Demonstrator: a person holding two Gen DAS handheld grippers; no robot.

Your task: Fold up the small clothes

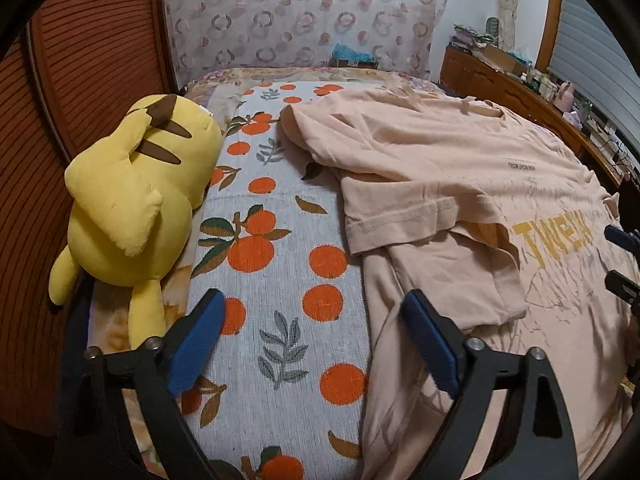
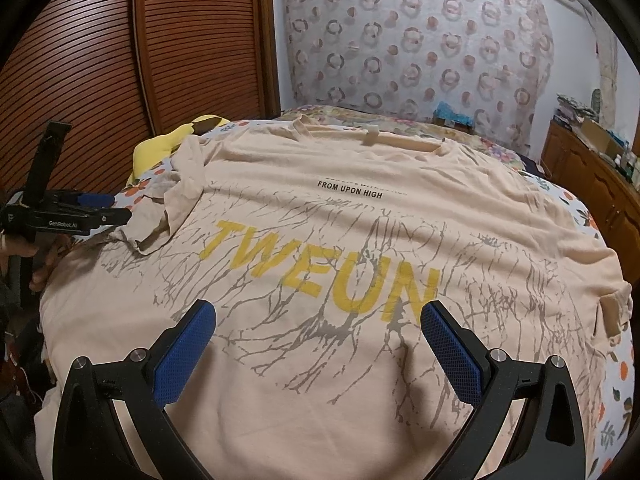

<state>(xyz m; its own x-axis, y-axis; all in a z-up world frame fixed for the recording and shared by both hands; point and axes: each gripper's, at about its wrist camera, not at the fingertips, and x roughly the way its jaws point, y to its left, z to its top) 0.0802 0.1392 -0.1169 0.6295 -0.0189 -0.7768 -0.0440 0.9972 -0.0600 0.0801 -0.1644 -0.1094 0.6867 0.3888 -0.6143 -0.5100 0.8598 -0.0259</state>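
Note:
A peach T-shirt (image 2: 328,240) with yellow "TWEUN" lettering and a grey branch print lies spread flat on the bed, collar at the far side. Its left sleeve (image 1: 400,216) is folded in over the body and lies crumpled in the right wrist view (image 2: 160,216). My left gripper (image 1: 314,304) is open, nothing between its fingers, low over the shirt's left edge and the sheet; it also shows from the side (image 2: 112,208), held by a hand. My right gripper (image 2: 318,312) stands open above the shirt's lower front, empty, and appears at the picture's edge (image 1: 614,258).
A yellow plush toy (image 1: 132,200) lies on the bed's left side against brown louvred doors (image 2: 100,60). The orange-print sheet (image 1: 280,240) shows left of the shirt. A patterned cloth (image 2: 420,40) hangs at the head end. A cluttered wooden cabinet (image 2: 592,184) lines the right.

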